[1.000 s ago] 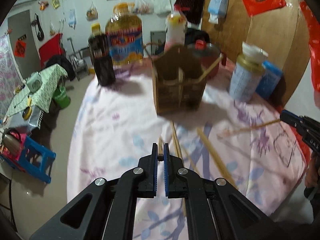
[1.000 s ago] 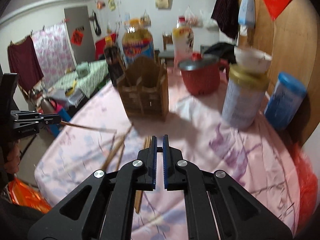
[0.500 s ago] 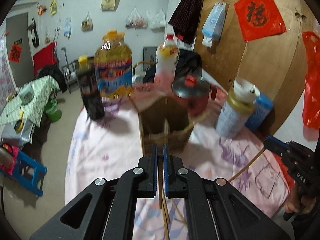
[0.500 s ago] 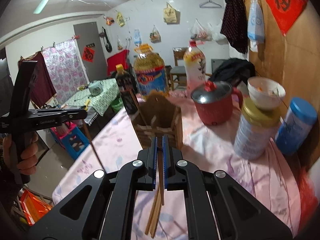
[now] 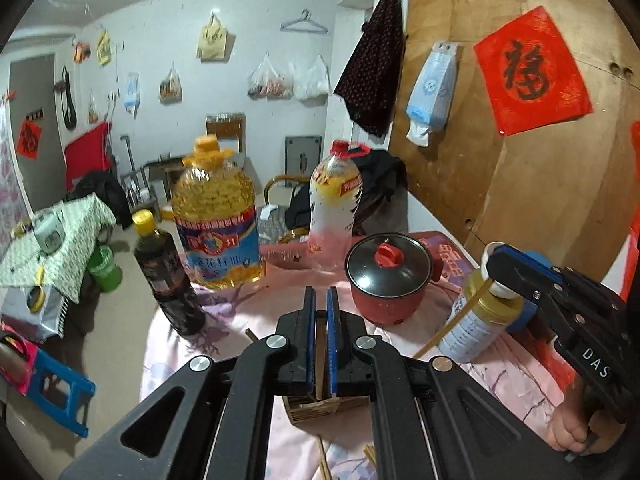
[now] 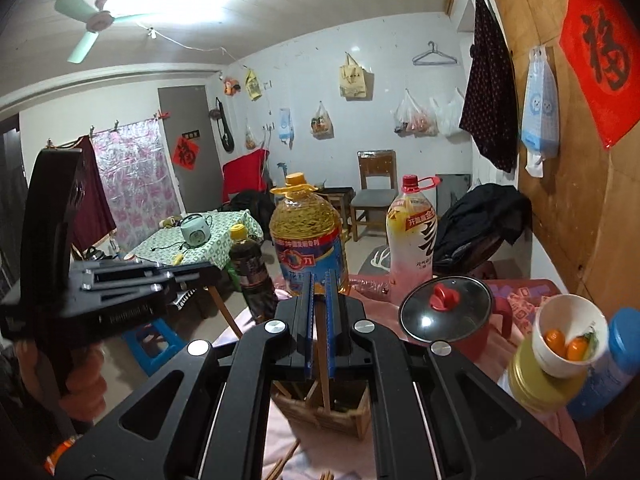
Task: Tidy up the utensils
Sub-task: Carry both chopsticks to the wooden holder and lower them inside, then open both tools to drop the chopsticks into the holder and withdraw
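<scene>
Both tongs are pinched shut, each on one chopstick. The left gripper (image 5: 320,344) holds its chopstick (image 5: 319,364) above the wooden utensil holder (image 5: 320,406); the right gripper (image 6: 319,328) dangles its chopstick (image 6: 323,368) into that holder (image 6: 340,412) on the pink tablecloth (image 5: 248,312).

Right tongs (image 6: 319,320) clamped on a chopstick (image 6: 323,376), tip down in the wooden holder (image 6: 320,412).

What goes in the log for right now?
left gripper: shut on chopstick | right gripper: shut on chopstick | both above holder
</scene>
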A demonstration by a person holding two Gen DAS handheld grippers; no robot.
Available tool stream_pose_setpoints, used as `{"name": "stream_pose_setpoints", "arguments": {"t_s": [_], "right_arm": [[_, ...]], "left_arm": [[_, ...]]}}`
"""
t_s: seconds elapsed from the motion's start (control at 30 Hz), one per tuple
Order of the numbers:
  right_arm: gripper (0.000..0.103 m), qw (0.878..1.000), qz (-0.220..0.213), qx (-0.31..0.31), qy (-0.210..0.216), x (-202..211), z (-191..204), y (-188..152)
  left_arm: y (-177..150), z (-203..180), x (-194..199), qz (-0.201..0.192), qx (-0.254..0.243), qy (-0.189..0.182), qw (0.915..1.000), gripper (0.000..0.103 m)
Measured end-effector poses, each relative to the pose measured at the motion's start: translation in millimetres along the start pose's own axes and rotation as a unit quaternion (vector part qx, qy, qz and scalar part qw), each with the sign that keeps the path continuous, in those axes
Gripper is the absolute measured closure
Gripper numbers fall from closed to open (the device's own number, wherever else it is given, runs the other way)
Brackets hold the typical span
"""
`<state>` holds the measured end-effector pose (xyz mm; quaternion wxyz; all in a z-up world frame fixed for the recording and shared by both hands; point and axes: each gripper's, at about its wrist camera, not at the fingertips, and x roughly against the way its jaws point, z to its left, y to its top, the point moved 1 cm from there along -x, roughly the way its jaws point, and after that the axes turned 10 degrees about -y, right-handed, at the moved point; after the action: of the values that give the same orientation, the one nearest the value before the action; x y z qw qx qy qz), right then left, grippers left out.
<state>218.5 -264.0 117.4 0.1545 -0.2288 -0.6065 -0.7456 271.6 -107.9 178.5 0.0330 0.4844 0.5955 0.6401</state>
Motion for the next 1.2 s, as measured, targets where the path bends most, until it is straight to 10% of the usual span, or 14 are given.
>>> {"name": "stream_pose_setpoints", "arguments": {"t_s": [0.27, 0.37, 1.2], "right_arm": [[0.092, 0.998, 0.061, -0.007, 0.004, -54.9, -1.1, -33.4], [0.092, 0.997, 0.071, -0.009, 0.007, -53.4, -0.6, -40.0], [0.065, 0.995, 0.087, 0.009, -0.039, 55.0, 10.4, -121.6]], "left_arm": [[-20.5, 27.4, -56.1, 0.047, 0.025, 0.000, 0.9986, 0.095], [-28.4, 27.3, -60.5, 0.053, 0.029, 0.005, 0.9982, 0.075], [-139.8, 32.1, 25.3, 0.078, 0.080, 0.050, 0.9925, 0.056]]}}
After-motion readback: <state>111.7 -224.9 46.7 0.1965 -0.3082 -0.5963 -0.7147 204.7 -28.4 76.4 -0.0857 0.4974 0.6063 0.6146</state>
